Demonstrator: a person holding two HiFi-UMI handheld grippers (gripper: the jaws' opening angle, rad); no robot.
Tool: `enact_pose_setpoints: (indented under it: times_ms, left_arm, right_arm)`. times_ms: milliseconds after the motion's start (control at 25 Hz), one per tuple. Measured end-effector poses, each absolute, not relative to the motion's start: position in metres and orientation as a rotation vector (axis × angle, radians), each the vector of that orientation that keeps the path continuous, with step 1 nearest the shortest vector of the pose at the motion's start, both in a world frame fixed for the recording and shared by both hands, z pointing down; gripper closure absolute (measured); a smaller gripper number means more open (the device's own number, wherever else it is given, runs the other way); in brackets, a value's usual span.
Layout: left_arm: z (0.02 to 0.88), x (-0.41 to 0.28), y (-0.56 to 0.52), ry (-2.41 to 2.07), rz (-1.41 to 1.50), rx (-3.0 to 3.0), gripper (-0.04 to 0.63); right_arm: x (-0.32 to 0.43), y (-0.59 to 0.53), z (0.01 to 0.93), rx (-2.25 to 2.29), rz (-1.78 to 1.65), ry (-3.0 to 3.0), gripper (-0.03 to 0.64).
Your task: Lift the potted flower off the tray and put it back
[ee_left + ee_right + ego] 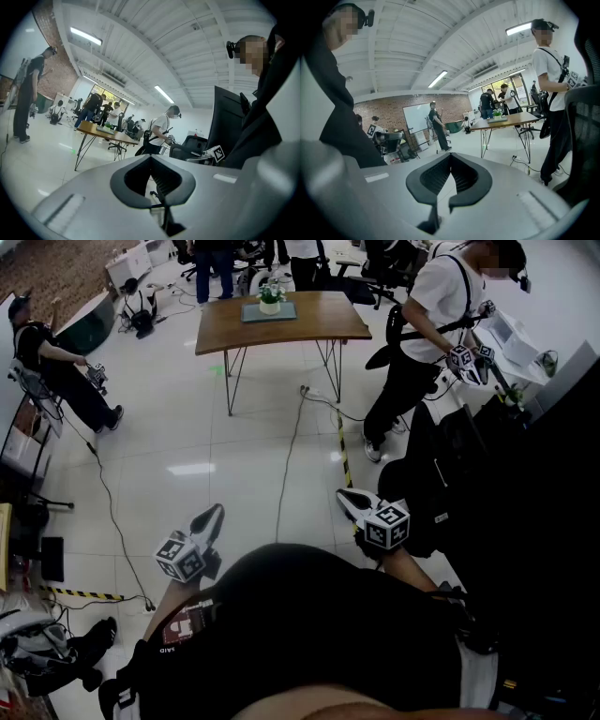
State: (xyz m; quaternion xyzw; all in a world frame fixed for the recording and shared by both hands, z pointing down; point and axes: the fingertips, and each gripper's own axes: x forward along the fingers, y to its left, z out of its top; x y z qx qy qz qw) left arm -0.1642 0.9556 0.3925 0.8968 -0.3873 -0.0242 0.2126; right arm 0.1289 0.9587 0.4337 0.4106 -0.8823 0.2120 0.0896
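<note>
Far off, potted flower (270, 296) on tray (284, 315) (wooden table (314, 326)).

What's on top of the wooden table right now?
On the wooden table lies a grey tray, with the potted flower standing upright on it in a white pot. The part of the tray behind the pot is covered.

Potted flower (270, 296): on tray (268, 313), toward the table's (281, 332) far edge; too small to tell blossoms or pot detail.
People beyond the table (214, 263): cut off by the picture's top edge, legs only.
Floor nearest the wearer: hidden under the dark torso (319, 634).
</note>
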Motion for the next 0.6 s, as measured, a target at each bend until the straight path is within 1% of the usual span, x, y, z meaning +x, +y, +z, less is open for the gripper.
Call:
enact_pose_setpoints:
  times_ms: [280, 600]
  left_arm:
    - [0.412, -0.215, 0.897, -1.040, -0.109, 2.480, 0.598]
    - [0.410, -0.302, 0.797, -0.933, -0.072, 2.564, 0.597]
  right_arm:
    - [0.084, 0.905, 0.440, 1.263, 0.613, -2.579, 0.601]
    - [0.003, 0.809, 0.405, 1.421, 0.587, -2.577, 0.597]
